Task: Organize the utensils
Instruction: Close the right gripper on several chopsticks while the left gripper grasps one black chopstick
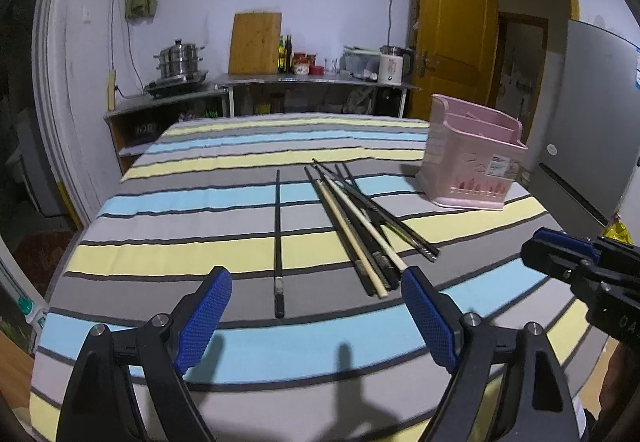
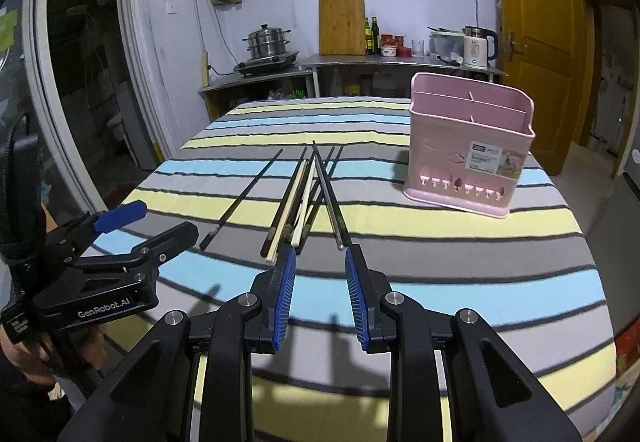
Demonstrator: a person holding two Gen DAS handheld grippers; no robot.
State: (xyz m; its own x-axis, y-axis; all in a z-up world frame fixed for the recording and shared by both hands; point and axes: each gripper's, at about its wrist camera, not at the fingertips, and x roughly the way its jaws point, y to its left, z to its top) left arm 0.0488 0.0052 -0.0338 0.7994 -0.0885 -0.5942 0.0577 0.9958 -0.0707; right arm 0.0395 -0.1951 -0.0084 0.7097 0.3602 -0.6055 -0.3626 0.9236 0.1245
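Note:
Several chopsticks lie in a loose bundle [image 1: 360, 230] on the striped tablecloth, dark ones and pale wooden ones; the bundle also shows in the right wrist view [image 2: 308, 197]. One black chopstick [image 1: 279, 242] lies apart to the left, also seen from the right wrist [image 2: 244, 197]. A pink utensil basket [image 1: 472, 161] stands upright at the right, with empty compartments [image 2: 468, 145]. My left gripper [image 1: 316, 284] is open, just short of the chopsticks' near ends. My right gripper [image 2: 320, 256] is open, its tips at the bundle's near ends, holding nothing.
The round table's striped cloth [image 1: 200, 217] fills the foreground. Behind it is a steel counter [image 2: 400, 61] with a steamer pot [image 2: 268, 39], cutting board, bottles and kettle [image 2: 478, 45]. A yellow door [image 2: 536, 21] is at the right, a fridge [image 1: 592, 113] beside the table.

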